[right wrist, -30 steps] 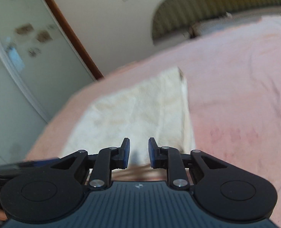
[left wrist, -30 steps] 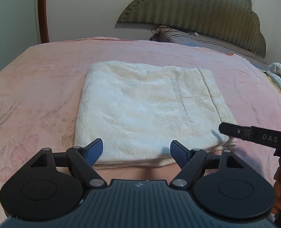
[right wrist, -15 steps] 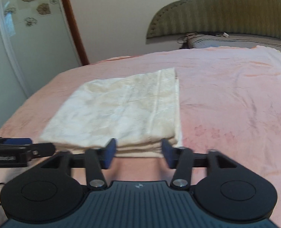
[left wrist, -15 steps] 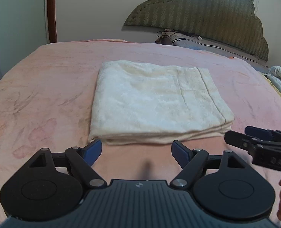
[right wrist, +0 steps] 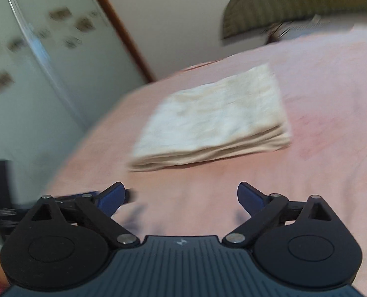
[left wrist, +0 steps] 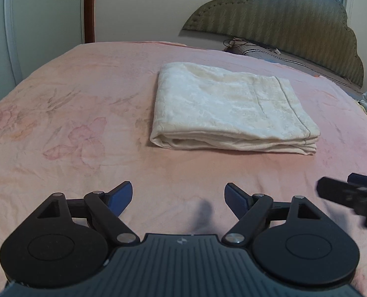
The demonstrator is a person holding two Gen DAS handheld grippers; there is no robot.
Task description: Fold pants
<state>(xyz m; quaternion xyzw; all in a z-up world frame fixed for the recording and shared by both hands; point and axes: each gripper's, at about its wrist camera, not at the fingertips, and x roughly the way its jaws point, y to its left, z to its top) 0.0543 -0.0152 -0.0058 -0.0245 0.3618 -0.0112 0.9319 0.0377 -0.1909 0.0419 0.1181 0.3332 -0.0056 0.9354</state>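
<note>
Already my bed [left wrist: 84, 104] fills most of each frame, and the pants [left wrist: 223, 109] lie above centre on it as a neat stacked rectangle, so folding looks done. My left tool [left wrist: 178, 195] gapes empty; my right tool [right wrist: 181, 195] has just been opening, nothing between its jaws.

Both tools [left wrist: 178, 198] [right wrist: 181, 196] wide, empty.

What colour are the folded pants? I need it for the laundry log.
Cream white with a faint woven pattern; the pants show best in the left wrist view.
</note>
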